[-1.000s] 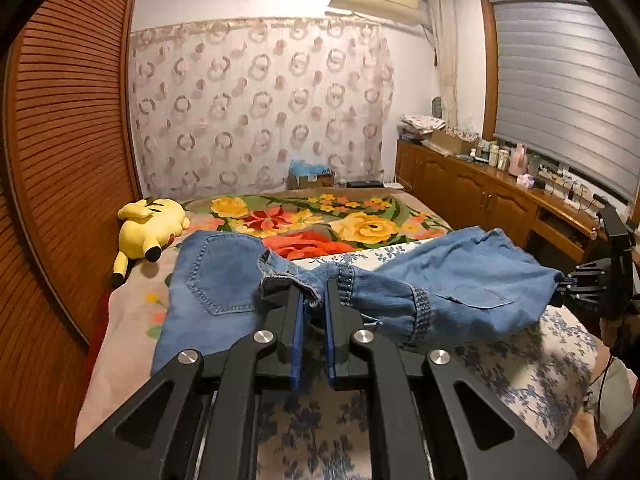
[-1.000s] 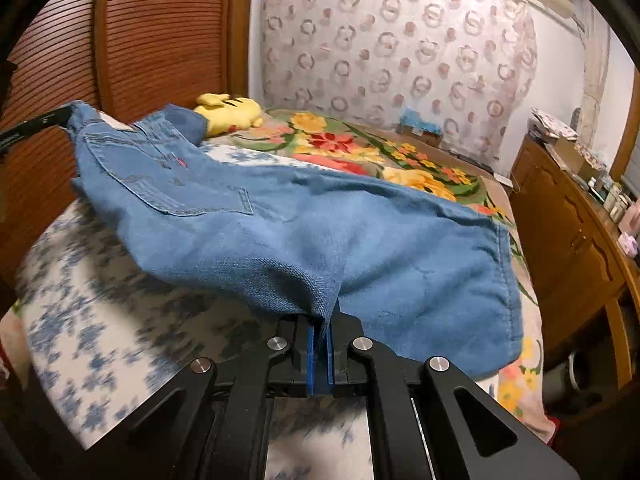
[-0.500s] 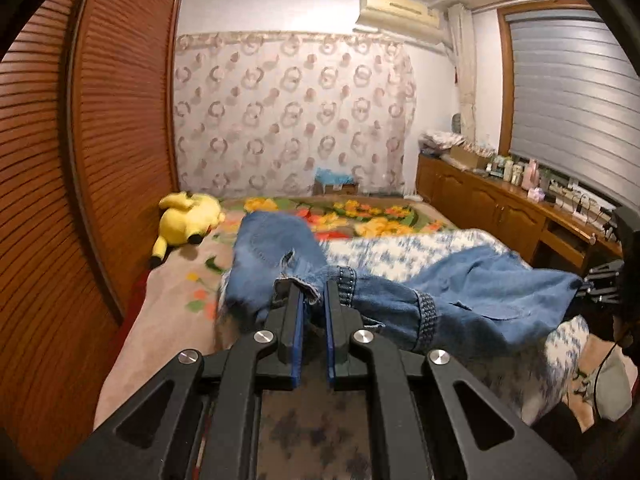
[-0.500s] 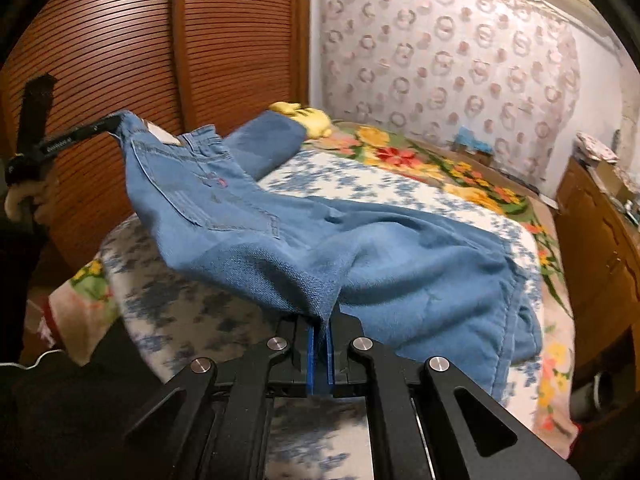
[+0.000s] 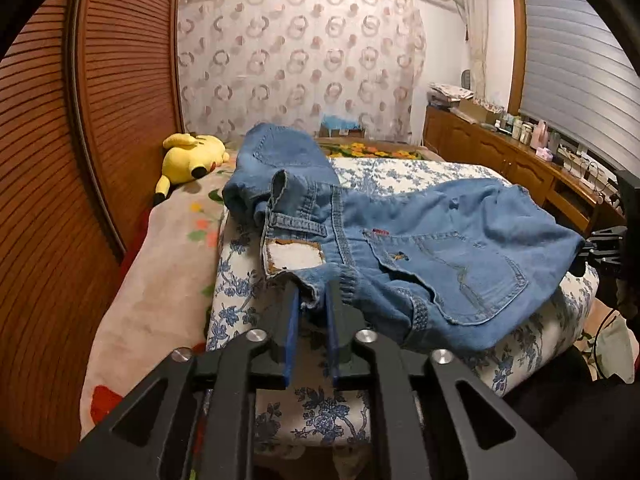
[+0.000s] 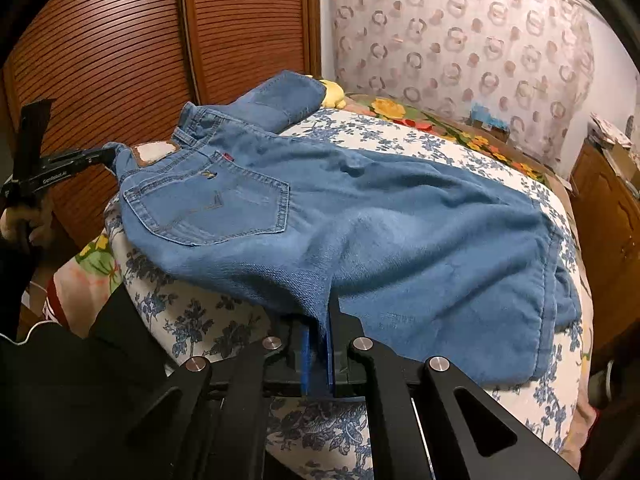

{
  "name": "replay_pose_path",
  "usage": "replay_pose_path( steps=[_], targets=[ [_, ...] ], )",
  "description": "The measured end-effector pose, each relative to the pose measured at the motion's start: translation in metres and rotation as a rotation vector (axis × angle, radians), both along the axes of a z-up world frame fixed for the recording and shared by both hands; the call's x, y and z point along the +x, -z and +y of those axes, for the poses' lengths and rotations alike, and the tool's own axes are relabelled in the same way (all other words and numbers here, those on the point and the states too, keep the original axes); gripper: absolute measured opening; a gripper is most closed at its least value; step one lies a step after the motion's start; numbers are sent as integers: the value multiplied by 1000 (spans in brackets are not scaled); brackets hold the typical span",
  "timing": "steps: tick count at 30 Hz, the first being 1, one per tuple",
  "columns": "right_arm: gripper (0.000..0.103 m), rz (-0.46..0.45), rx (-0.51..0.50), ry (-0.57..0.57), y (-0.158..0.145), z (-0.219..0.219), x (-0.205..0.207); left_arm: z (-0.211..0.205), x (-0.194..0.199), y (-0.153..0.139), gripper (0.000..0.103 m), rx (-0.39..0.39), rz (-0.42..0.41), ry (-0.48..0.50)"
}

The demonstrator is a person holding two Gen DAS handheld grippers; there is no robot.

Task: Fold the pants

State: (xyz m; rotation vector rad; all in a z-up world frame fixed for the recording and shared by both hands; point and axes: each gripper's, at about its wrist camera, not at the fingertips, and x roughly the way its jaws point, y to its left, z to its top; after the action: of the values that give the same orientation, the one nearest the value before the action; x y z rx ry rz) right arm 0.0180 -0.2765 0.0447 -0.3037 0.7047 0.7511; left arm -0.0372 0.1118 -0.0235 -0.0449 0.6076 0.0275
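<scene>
Fingers (image 5: 291, 312) pinch jeans (image 5: 420, 240) near yellow plush (image 5: 192, 156) on bed (image 5: 360, 396).

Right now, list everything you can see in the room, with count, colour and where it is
jeans: one pair, blue denim, spread on the floral quilt, held at two points
leather patch: one, pale with brown edge, on the waistband
quilt: one, white with blue flowers, under the jeans
blanket: one, pinkish with flowers, on the bed beside the quilt
plush toy: one, yellow, on the bed by the wooden doors
louvred doors: brown wood, left of the bed
curtain: one, pale with ring pattern, behind the bed
cabinet: one, brown wood, along the window wall, small items on top
left gripper: black, blue pads, clamping the waistband
right gripper: black, blue pads, clamping a lower edge
</scene>
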Motion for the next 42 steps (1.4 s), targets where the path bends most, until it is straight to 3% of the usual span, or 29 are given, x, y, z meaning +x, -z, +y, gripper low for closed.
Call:
replay_pose_path(
  steps=[3, 5, 9, 11, 13, 22, 34, 42],
  targets=[
    [5, -14, 20, 14, -5, -1, -14, 2, -4, -11, 28, 5, -45, -14],
    [7, -22, 27, 16, -5, -2, -24, 1, -4, -18, 43, 1, -73, -9],
    [10, -35, 30, 20, -7, -6, -31, -2, 1, -20, 54, 10, -94, -20],
    [11, -37, 27, 23, -7, -7, -34, -4, 5, -18, 73, -4, -92, -18],
    [13, -43, 28, 23, -9, -10, -36, -6, 9, -16, 79, -18, -94, -13],
    [35, -78, 49, 74, -16, -31, -44, -31, 38, -8, 82, -25, -57, 38],
    [36, -134, 65, 208, -15, -56, -40, -83, 72, -22, 82, 0, -62, 140],
    [37, -151, 72, 324, -8, -87, -23, -106, 81, -5, 82, -4, -18, 193]
  ],
)
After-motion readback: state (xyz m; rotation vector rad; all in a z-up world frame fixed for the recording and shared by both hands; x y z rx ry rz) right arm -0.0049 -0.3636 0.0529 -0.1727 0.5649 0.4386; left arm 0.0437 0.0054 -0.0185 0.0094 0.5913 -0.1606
